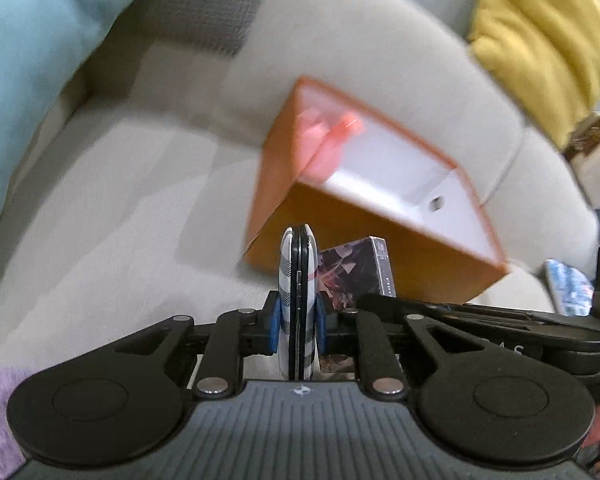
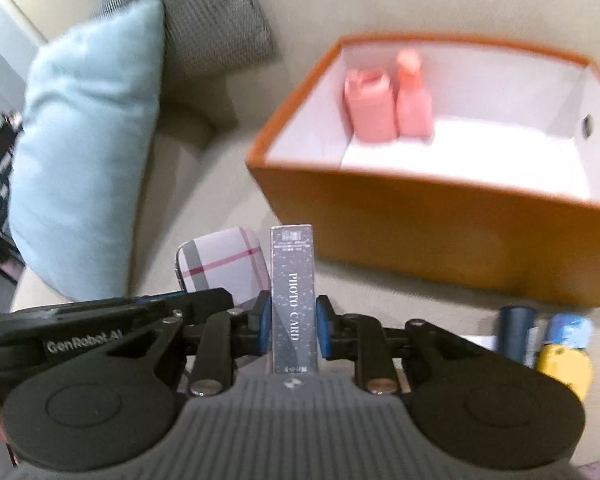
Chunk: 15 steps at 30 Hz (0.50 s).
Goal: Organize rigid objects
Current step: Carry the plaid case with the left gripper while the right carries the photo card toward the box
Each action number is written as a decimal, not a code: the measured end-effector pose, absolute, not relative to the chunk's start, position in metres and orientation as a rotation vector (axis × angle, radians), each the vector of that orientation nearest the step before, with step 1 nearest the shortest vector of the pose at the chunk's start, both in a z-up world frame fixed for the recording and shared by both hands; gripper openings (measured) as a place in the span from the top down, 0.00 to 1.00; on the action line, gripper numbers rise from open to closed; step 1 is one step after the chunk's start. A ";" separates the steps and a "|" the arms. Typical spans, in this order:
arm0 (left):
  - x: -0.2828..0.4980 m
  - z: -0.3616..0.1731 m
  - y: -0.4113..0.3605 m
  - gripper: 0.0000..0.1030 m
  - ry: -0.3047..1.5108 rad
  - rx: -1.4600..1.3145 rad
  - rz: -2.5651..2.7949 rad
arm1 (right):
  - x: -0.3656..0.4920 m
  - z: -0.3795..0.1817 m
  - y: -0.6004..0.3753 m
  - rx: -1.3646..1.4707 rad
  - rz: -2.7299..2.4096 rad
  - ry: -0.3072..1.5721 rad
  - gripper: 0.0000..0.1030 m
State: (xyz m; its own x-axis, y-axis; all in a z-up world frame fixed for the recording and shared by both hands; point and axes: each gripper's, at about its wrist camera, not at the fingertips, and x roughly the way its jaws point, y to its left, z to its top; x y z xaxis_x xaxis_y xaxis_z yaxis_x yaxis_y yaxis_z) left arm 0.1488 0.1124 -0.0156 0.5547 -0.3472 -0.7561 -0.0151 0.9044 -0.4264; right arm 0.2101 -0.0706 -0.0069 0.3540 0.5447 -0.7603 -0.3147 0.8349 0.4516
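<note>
Clamped edge-on in the left gripper (image 1: 299, 330) stands a plaid clamshell case (image 1: 299, 304). Beside it, the right gripper (image 2: 293, 326) pinches a grey "PHOTO CARD" box (image 2: 293, 300) upright. Beyond both, on the beige sofa (image 1: 120, 184), an orange storage box (image 2: 440, 232) holds two pink bottles (image 2: 388, 100).

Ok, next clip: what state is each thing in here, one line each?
Left tongs: shut on plaid case, held edge-up.
Right tongs: shut on photo card box, held upright.
Orange box: open, no lid, on the sofa.
Pink bottles: two, upright inside the orange box, in a corner.
</note>
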 end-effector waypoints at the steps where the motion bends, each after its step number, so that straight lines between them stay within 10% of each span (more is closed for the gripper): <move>1: 0.151 -0.006 0.110 0.82 0.954 -0.399 -0.223 | 0.209 0.001 -0.077 0.255 0.559 1.053 0.77; 15: 0.301 0.036 0.048 0.82 1.016 -0.159 -0.353 | 0.295 0.033 -0.151 0.369 0.370 0.928 0.77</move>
State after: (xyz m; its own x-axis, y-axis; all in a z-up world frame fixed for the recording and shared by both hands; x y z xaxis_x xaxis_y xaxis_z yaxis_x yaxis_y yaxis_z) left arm 0.3006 0.0485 0.0362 0.4764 -0.3604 -0.8020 0.2141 0.9322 -0.2918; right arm 0.2949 -0.1509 0.0334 0.5466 0.4595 -0.7000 -0.1485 0.8759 0.4590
